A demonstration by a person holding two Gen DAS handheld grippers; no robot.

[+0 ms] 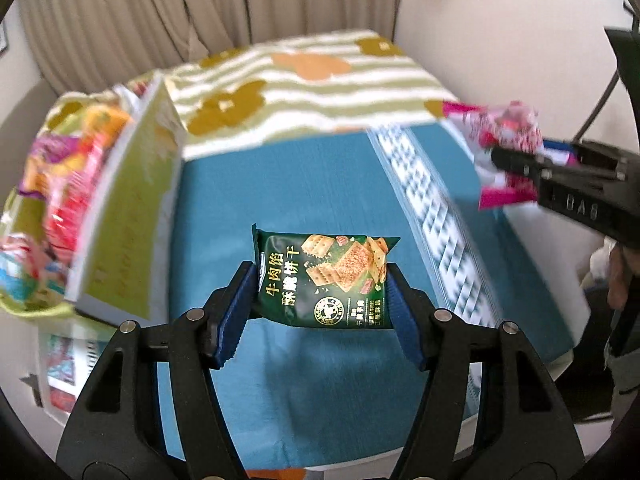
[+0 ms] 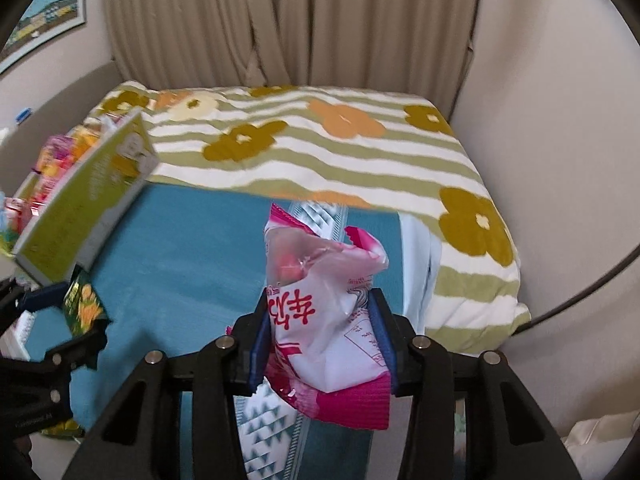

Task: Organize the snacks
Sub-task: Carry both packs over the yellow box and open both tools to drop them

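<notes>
My left gripper is shut on a dark green cracker packet and holds it above the blue cloth. My right gripper is shut on a pink and white snack packet, also held in the air. The right gripper and its pink packet show at the right edge of the left wrist view. The left gripper and the green packet show at the left edge of the right wrist view. A green box full of colourful snack packets stands at the left.
A striped blanket with flowers covers the far half of the bed. A white patterned band runs down the blue cloth. Curtains hang behind. A wall is close on the right.
</notes>
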